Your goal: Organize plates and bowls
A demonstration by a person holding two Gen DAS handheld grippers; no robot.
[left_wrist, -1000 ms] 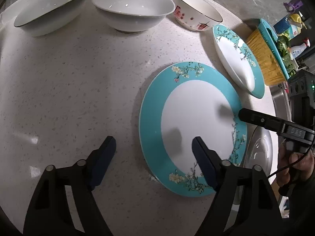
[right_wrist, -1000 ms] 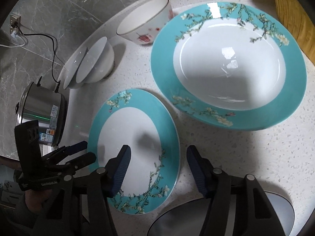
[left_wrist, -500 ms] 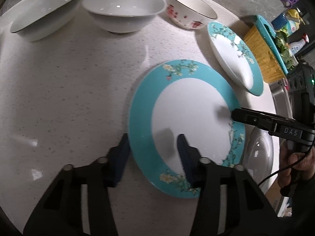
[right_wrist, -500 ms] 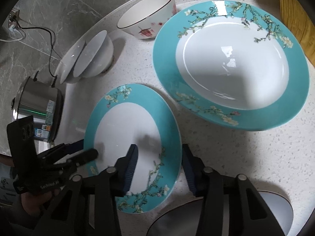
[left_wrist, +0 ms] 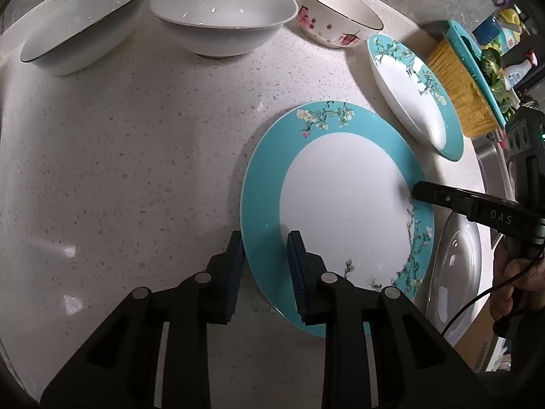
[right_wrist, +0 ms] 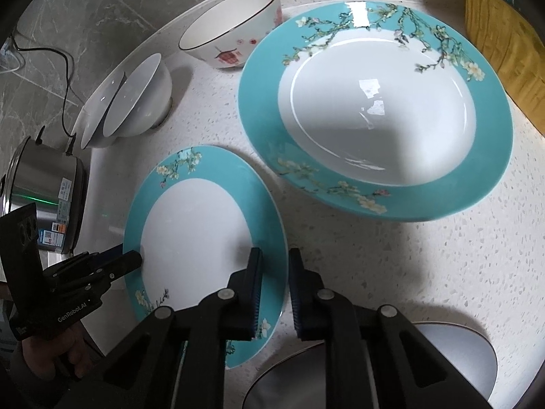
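Observation:
A flat teal-rimmed plate (left_wrist: 340, 201) (right_wrist: 194, 225) with blossom sprigs lies on the speckled counter. My left gripper (left_wrist: 265, 242) straddles its near left rim, one finger outside the edge and one on the white centre; its jaws are closing and pinch the rim. My right gripper (right_wrist: 276, 255) grips the opposite rim the same way, jaws still closing. Each gripper also shows in the other view, the right gripper (left_wrist: 417, 192) and the left gripper (right_wrist: 131, 259). A deep teal plate (right_wrist: 374, 119) (left_wrist: 415, 95) sits beyond.
Along the back stand a red-patterned bowl (left_wrist: 337, 17) and two white bowls (left_wrist: 221, 17) (left_wrist: 81, 24). A grey dish (right_wrist: 374, 368) lies by the near edge. A yellow basket (left_wrist: 460, 88), a sink (left_wrist: 490, 156) and a steel cooker (right_wrist: 44, 197) flank the counter.
Both grippers' jaws have narrowed from wide apart to a pinch on opposite rims of the flat teal plate. The left gripper shifted right onto the plate's edge.

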